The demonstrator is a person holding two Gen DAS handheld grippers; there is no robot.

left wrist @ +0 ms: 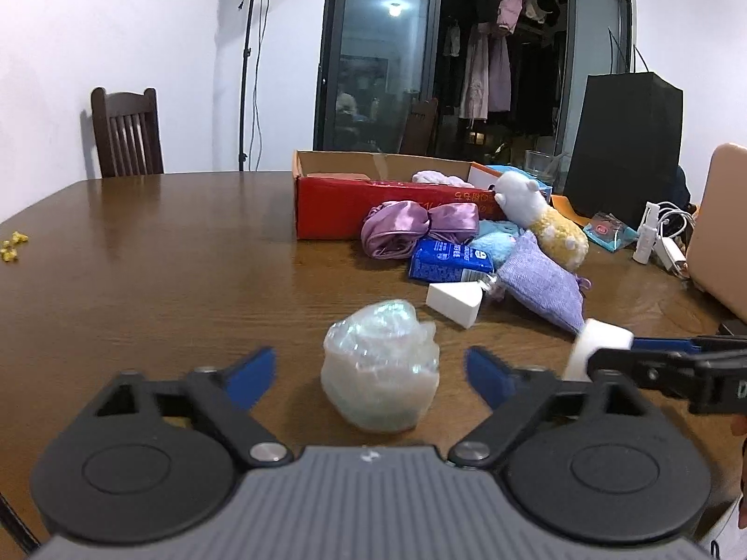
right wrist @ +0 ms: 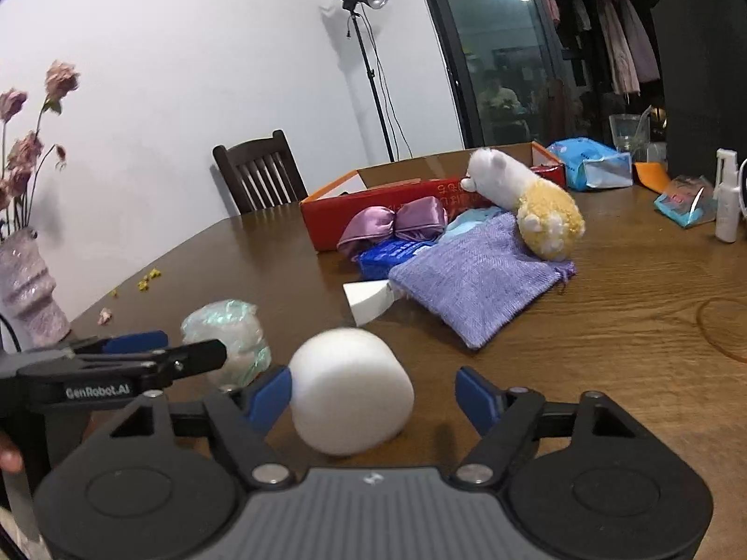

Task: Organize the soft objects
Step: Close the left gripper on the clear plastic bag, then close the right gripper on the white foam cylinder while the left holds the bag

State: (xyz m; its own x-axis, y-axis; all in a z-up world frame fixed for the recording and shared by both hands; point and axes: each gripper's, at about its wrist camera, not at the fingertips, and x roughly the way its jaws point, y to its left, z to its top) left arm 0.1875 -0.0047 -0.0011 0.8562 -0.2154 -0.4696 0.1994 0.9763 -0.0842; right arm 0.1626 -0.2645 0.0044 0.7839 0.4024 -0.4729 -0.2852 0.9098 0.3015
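Observation:
My left gripper (left wrist: pixel 371 373) is open around a crinkly pale plastic-wrapped ball (left wrist: pixel 380 364) on the wooden table (left wrist: pixel 163 256), its fingers apart from it. My right gripper (right wrist: pixel 373 396) is open; a white foam cylinder (right wrist: pixel 350 389) lies between its fingers, touching the left pad (right wrist: pixel 271 394). The cylinder also shows in the left wrist view (left wrist: pixel 600 345). Behind lie a white foam wedge (left wrist: pixel 455 303), a purple knit pouch (right wrist: pixel 476 275), a blue packet (left wrist: pixel 450 259), a purple satin bow (left wrist: pixel 415 226) and a white-and-yellow plush (right wrist: pixel 532 200) leaning on the red cardboard box (left wrist: pixel 373 207).
A vase of dried flowers (right wrist: pixel 25 280) stands at the table's left edge. A black bag (left wrist: pixel 625 144), a spray bottle (right wrist: pixel 728 196), packets and a cable sit at the right. A dark chair (left wrist: pixel 126 130) and a light stand (left wrist: pixel 250 70) are behind the table.

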